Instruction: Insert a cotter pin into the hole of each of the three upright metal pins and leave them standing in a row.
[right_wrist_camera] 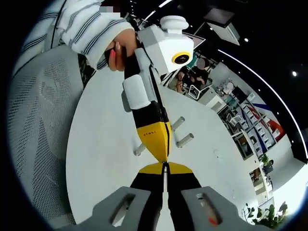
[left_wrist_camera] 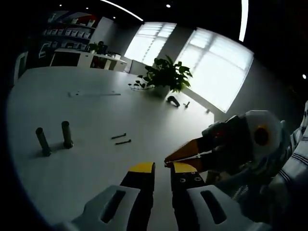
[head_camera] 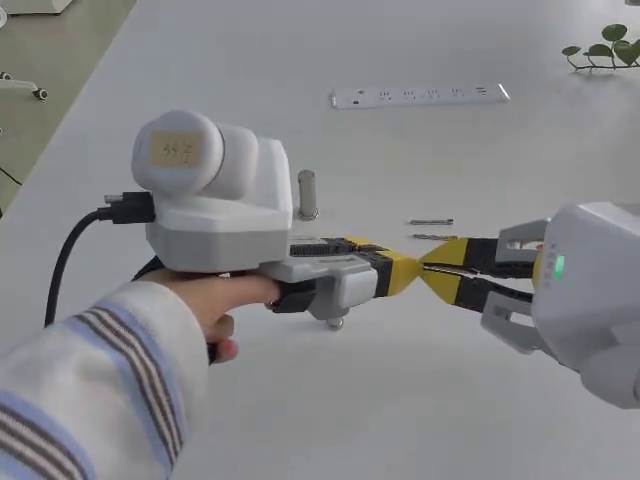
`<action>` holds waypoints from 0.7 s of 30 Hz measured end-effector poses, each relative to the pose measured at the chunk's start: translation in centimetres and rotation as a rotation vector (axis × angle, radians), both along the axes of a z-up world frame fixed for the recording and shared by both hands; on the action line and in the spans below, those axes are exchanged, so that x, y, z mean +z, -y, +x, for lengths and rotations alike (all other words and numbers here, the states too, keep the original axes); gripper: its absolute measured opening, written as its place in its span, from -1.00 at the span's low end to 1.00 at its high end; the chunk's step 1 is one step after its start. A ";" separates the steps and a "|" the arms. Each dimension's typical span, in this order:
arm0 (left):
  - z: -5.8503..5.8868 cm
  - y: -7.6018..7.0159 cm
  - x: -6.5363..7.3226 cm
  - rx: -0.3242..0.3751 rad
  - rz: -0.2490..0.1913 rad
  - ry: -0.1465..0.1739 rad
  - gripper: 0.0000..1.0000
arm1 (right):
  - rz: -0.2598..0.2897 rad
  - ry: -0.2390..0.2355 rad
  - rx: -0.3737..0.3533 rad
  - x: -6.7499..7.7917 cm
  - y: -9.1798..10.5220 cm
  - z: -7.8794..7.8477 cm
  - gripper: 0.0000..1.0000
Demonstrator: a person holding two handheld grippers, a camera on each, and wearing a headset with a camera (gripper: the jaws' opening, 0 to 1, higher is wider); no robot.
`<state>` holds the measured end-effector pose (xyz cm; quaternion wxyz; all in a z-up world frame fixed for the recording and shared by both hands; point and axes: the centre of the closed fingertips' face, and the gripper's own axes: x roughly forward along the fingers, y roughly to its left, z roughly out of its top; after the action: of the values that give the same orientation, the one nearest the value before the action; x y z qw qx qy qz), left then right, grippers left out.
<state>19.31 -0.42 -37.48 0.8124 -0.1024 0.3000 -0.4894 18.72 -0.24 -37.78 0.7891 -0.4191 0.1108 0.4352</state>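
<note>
- Fingers [left_wrist_camera: 142,168] of the left gripper [head_camera: 410,270] stand close together. Its own view shows a narrow dark gap between the yellow tips, while from above they taper to a single point. I cannot tell whether anything is pinched there.
- That gripper is held by a hand [head_camera: 215,305] in a striped sleeve [head_camera: 90,390] over the near left part of the counter [head_camera: 330,420]. It points right and sits roughly level above the surface.
- Three metal pins [right_wrist_camera: 177,123] stand upright on the counter in the right gripper view. Two are side by side beyond the left gripper and one is close beside its yellow tip. In the head view one pin rises just behind the gripper's body, and the foot of another peeks out beneath it on the near side.
- Two cotter pins [head_camera: 431,222] lie flat and roughly parallel in mid-counter. They are just beyond the spot where the two grippers meet, on the side toward the far edge.
- Pointing left from the near right edge, the right gripper [head_camera: 430,268] meets the left one tip to tip above the counter. Its fingers [right_wrist_camera: 151,169] are pressed together with only a hairline between them, and I cannot tell whether a cotter pin sits in that line.
- Toward the far edge lies a white power strip [head_camera: 420,96], and a plant [head_camera: 605,48] sits at the far right corner.
</note>
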 end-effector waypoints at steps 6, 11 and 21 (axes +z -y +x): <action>-0.2 -0.3 0.0 -0.009 0.002 -0.005 -0.94 | 0.009 -0.002 0.006 0.1 -0.2 -0.2 -1.00; -0.4 -0.3 0.0 -0.016 0.000 -0.009 -0.99 | 0.005 -0.003 0.009 0.0 -0.5 -0.4 -1.00; -1.0 -0.7 -0.2 -0.025 0.004 -0.054 -1.00 | 0.029 -0.029 0.018 -0.3 -0.9 -0.8 -1.00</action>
<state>18.29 0.32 -37.66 0.7980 -0.1101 0.3243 -0.4958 17.88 0.69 -38.04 0.7895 -0.4020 0.1123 0.4499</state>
